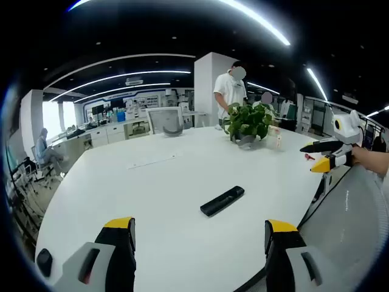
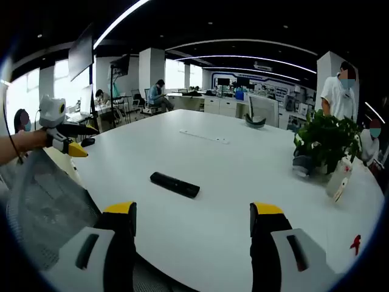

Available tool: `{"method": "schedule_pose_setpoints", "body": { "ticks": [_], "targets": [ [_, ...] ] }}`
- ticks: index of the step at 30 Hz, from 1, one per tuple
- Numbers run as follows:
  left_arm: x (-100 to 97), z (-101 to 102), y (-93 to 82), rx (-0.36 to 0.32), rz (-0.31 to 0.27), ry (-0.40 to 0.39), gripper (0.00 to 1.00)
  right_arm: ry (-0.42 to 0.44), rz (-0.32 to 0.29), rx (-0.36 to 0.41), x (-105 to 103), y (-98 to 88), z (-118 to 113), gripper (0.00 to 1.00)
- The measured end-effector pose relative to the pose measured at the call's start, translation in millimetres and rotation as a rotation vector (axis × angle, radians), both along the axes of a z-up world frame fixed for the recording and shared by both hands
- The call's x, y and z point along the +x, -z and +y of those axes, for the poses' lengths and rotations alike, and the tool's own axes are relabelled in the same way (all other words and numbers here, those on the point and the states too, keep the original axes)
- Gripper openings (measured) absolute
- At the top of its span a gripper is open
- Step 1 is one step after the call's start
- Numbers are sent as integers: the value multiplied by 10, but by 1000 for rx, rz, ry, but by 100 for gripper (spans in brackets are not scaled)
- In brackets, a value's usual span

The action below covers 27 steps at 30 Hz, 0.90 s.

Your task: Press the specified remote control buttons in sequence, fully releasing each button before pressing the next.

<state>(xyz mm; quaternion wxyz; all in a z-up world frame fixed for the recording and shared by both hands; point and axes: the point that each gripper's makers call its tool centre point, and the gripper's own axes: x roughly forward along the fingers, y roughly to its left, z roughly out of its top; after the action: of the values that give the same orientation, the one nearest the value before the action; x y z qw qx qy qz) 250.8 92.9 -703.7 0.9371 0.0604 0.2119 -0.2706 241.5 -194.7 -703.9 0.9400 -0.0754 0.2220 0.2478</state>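
Observation:
A black remote control (image 1: 222,201) lies flat on the white table (image 1: 152,194), ahead of my left gripper (image 1: 200,234), whose yellow-tipped jaws stand wide apart with nothing between them. My right gripper (image 1: 325,156) shows at the table's right edge, held by a hand. In the right gripper view the remote (image 2: 175,184) lies just beyond my right gripper (image 2: 193,218), which is open and empty above the near table edge. The left gripper (image 2: 72,145) appears at the left there, a hand holding it. Neither gripper touches the remote.
A potted plant (image 1: 248,121) and a small white bottle (image 2: 338,179) stand toward the table's far side. A mesh chair back (image 2: 42,207) sits by the near edge. A person in white (image 1: 231,91) stands beyond the table. A small red item (image 2: 355,243) lies at the right.

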Motion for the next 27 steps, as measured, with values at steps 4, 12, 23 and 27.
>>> {"method": "schedule_pose_setpoints", "body": {
  "ticks": [4, 12, 23, 27],
  "targets": [
    [-15, -11, -40, -11, -10, -4, 91, -4, 8, -3, -12, 14, 17, 79],
    [-97, -169, -5, -19, 20, 79, 91, 53, 23, -9, 1, 36, -92, 81],
    [-82, -138, -33, -70, 20, 80, 91, 67, 47, -138, -24, 118, -121, 80],
    [-53, -76, 28, -87, 58, 47, 91, 109, 47, -157, -19, 114, -203, 81]
  ]
}}
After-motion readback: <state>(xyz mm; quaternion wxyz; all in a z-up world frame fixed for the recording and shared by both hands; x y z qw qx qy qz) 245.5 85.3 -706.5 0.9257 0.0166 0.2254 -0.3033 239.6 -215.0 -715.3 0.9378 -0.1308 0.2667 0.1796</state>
